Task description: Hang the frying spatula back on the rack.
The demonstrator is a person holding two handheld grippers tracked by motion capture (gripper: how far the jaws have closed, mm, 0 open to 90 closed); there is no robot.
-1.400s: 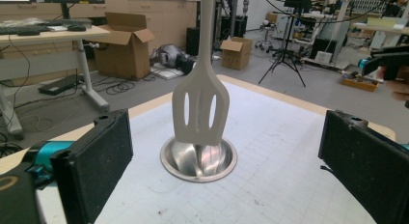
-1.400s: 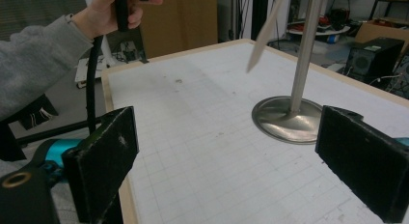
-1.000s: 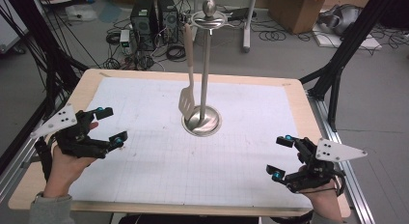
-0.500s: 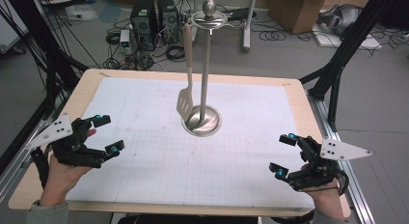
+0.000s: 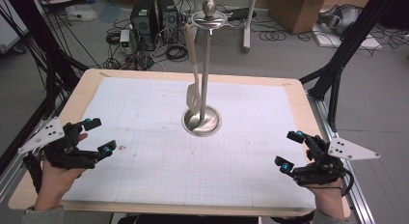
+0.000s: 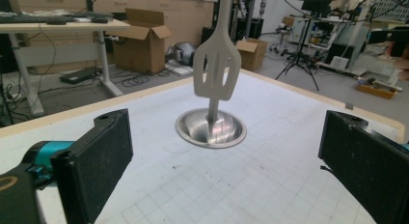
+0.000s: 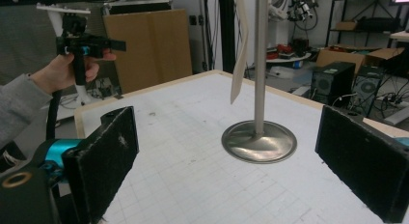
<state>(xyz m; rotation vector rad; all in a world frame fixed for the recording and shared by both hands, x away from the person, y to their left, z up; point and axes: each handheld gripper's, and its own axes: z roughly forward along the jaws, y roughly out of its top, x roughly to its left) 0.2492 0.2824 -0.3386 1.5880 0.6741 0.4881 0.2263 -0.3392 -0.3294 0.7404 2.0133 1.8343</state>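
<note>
Your left claw and right claw, both agape, empty, flank steel stand mid-bench; spatula hangs there, well apart.

A wooden table carries a white gridded sheet that covers most of its top, leaving a bare wood border around the edges. On the sheet, near the middle (slightly toward the far side), stands 1 metal stand on a round dished base.
</note>
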